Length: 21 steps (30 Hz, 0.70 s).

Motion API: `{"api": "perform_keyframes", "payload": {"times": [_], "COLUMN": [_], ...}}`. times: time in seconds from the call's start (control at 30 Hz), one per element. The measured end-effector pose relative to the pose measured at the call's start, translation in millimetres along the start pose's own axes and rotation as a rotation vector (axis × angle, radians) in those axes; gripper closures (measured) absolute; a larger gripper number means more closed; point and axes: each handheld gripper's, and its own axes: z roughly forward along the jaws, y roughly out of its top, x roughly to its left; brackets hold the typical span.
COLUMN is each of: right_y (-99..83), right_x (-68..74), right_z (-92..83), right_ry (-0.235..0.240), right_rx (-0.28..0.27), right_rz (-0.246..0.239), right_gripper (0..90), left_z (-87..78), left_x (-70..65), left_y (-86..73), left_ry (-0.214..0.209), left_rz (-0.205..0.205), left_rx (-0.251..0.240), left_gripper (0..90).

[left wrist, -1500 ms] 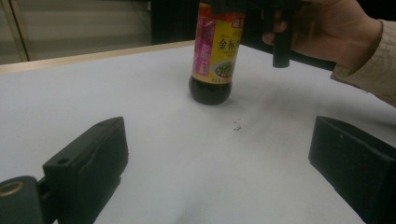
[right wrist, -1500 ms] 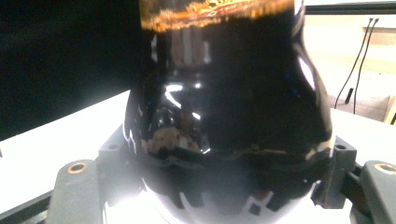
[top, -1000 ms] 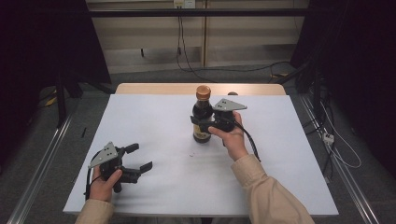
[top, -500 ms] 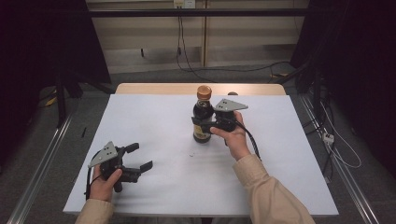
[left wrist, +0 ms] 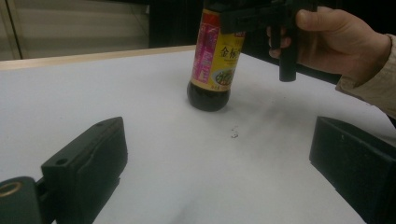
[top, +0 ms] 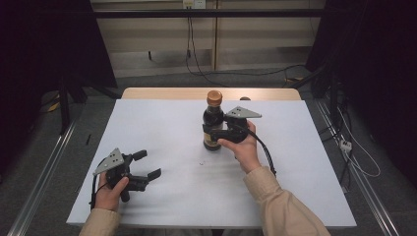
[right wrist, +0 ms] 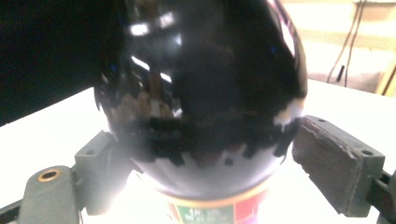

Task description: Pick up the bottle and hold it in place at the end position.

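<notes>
White-topped table (top: pixel 162 128) w/ wood edge at far side; dark sauce bottle (top: pixel 213 129) stands upright near centre.

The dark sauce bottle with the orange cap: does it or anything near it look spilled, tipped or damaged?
Nothing serious stands out. The dark sauce bottle with the orange cap stands upright on the white table, cap on, no puddle around it. One small dark speck lies on the table just in front of the bottle.

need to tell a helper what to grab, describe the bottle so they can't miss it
On the white table, look right of centre, by the right gripper. The bottle stands upright there: dark glass, orange-brown cap, yellow and red label, the sole item standing on the table.
</notes>
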Motion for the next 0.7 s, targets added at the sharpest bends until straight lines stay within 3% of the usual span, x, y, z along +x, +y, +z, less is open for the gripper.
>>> {"api": "perform_keyframes", "payload": {"times": [0.17,0.4,0.7], "right_y": [0.7,-0.8,-3.7], "right_x": [4.1,5.1,9.4], "right_z": [-1.4,-1.7,-1.4], "right_ry": [-0.004,-0.006,-0.033], "right_rx": [-0.001,-0.011,-0.031], "right_rz": [-0.032,-0.065,-0.031], "right_gripper": [27.2,28.8,28.7], "left_z": [1.1,2.8,2.3], "left_x": [0.2,-0.7,-0.3], "left_y": [0.7,2.6,4.3], "left_ry": [-0.002,-0.006,-0.003], "left_rz": [0.002,-0.001,0.003], "left_rx": [-0.002,-0.005,-0.009], "left_gripper": [4.1,4.2,4.1]}}
